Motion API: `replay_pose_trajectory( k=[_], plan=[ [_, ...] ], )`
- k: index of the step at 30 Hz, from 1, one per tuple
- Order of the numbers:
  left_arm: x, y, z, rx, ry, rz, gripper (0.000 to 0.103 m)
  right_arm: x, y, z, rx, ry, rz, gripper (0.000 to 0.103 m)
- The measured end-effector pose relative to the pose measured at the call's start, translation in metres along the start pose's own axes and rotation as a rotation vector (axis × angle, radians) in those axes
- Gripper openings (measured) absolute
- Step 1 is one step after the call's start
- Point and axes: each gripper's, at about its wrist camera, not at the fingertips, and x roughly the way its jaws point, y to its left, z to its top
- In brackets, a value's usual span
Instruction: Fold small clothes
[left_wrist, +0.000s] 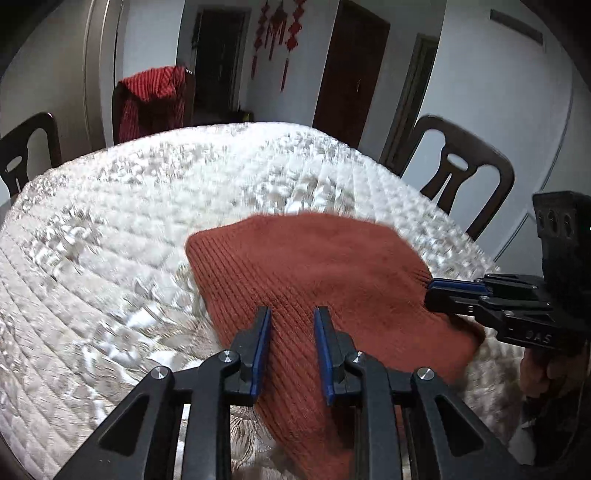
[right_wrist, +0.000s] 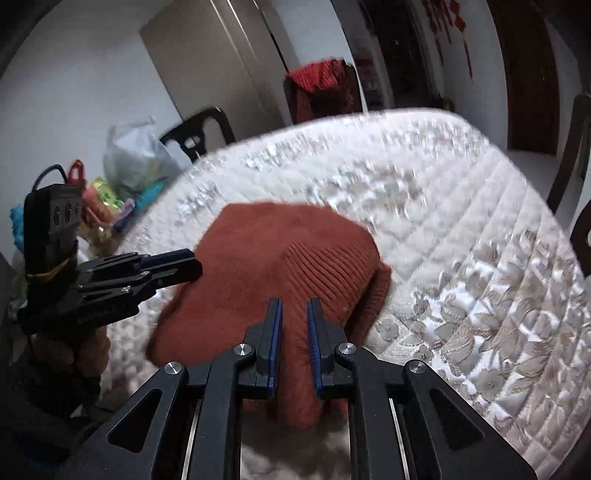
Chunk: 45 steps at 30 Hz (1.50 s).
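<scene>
On the quilt (left_wrist: 110, 221), in my left view, the knit (left_wrist: 306, 266) lay with its ribs running from near-left to far-right, its near end lifted between my left gripper (left_wrist: 291, 317), whose blue pads clamped it. My right gripper (left_wrist: 434, 290) pinched its right edge. Dark chairs (left_wrist: 465, 173) and doors ringed the table.

From the right view, the knit (right_wrist: 258, 258), rust and ribbed, stretched away from my right gripper (right_wrist: 294, 308), clamped on it. The left gripper (right_wrist: 192, 264) met its left edge. The quilt (right_wrist: 461, 240) was shiny, floral, stitched.
</scene>
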Motion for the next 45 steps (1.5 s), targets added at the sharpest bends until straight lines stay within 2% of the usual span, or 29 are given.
replay_pose_trajectory(
  k=[4, 6, 10, 15, 19, 22, 27, 32, 38, 41, 45],
  plan=[
    [-0.003, 0.0, -0.001, 0.007, -0.002, -0.003, 0.025, -0.004, -0.006, 0.001, 0.026, -0.015, 0.031, 0.013],
    [-0.004, 0.003, 0.006, -0.001, -0.001, -0.006, 0.025, -0.006, -0.004, 0.008, 0.017, -0.029, 0.017, 0.013],
    [0.005, 0.011, 0.023, -0.022, -0.007, 0.033, 0.028, -0.001, -0.005, 0.028, 0.027, -0.062, -0.009, 0.015],
    [0.033, 0.02, 0.022, -0.045, 0.047, 0.053, 0.028, 0.034, -0.024, 0.038, 0.061, -0.003, -0.042, 0.016],
    [0.029, 0.02, 0.023, -0.046, 0.042, 0.055, 0.028, 0.026, -0.025, 0.036, 0.064, -0.027, -0.041, 0.016],
    [0.012, 0.017, 0.02, -0.039, 0.007, 0.069, 0.028, 0.011, -0.015, 0.032, 0.024, -0.047, -0.066, 0.016],
    [-0.024, 0.011, -0.002, -0.036, -0.022, 0.032, 0.028, -0.02, 0.007, 0.011, -0.066, -0.076, -0.01, 0.016],
    [-0.047, 0.006, -0.031, -0.059, -0.023, -0.01, 0.028, -0.035, 0.018, -0.014, -0.111, -0.065, 0.01, 0.016],
    [-0.034, 0.001, -0.052, -0.074, 0.033, -0.015, 0.028, -0.022, 0.009, -0.031, -0.087, -0.008, -0.043, 0.015],
    [-0.029, 0.0, -0.052, -0.074, 0.028, -0.011, 0.028, -0.021, 0.008, -0.033, -0.093, -0.014, -0.057, 0.015],
    [-0.02, 0.005, -0.052, -0.103, 0.044, -0.014, 0.034, -0.017, 0.007, -0.035, -0.086, -0.018, -0.07, 0.015]
  ],
)
